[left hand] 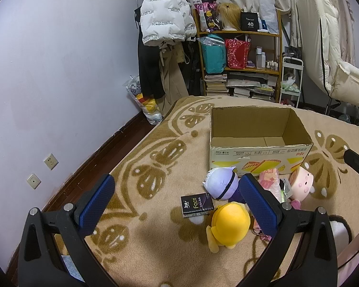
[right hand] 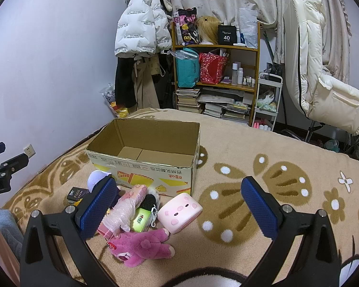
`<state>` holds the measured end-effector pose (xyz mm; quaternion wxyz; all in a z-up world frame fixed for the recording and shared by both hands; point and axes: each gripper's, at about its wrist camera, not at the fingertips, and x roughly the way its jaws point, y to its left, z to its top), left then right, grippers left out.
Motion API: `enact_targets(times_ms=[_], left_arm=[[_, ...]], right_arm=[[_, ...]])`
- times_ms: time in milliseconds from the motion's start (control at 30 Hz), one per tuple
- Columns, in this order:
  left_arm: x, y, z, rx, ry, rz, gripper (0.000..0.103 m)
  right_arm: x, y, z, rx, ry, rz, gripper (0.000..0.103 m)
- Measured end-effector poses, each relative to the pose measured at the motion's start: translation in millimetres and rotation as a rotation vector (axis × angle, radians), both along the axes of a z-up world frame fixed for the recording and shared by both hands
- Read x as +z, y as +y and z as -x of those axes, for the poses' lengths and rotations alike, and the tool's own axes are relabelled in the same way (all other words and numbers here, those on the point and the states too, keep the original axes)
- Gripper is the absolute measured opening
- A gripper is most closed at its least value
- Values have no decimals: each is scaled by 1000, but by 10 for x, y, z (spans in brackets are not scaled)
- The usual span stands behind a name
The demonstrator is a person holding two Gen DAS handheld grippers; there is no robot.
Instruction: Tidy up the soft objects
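An open cardboard box (left hand: 258,153) (right hand: 143,167) stands empty on the beige blanket. In front of it lie soft toys: a yellow plush (left hand: 227,222), a lilac-headed plush (left hand: 221,183) (right hand: 97,179), a pink pig cube (left hand: 301,181) (right hand: 180,211), a magenta bear (right hand: 141,245), a plastic-wrapped pink toy (right hand: 129,205) and a green keychain plush (right hand: 141,217). My left gripper (left hand: 177,201) is open and empty above the blanket, left of the toys. My right gripper (right hand: 179,205) is open and empty, hovering over the pile.
A black tissue pack (left hand: 197,204) (right hand: 77,195) lies by the toys. The bed's left edge drops to the floor along the wall. A shelf (left hand: 239,55), hanging coats (left hand: 165,24) and a padded chair (right hand: 323,71) stand beyond the bed.
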<state>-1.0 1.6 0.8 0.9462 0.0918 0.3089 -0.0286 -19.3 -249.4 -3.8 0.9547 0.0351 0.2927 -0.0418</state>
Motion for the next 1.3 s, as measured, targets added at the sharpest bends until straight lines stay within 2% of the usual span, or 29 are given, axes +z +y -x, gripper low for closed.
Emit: enact_targets(times_ms=[300, 500, 633, 1133, 1300], left_arm=[[-50, 28, -14, 0, 17, 5, 103], [-142, 58, -166, -11, 111, 56, 103], [-210, 24, -308, -16, 179, 78, 103], [-564, -18, -979, 44, 356, 72, 103], [-788, -12, -1234, 68, 433, 65, 103]], right_arm=[[1, -3, -3, 0, 0, -1, 103], [-184, 34, -162, 3, 31, -40, 103], [-191, -41, -262, 0, 49, -58, 103], [-593, -262, -759, -27, 206, -149, 103], [-773, -304, -901, -31, 259, -156, 103]])
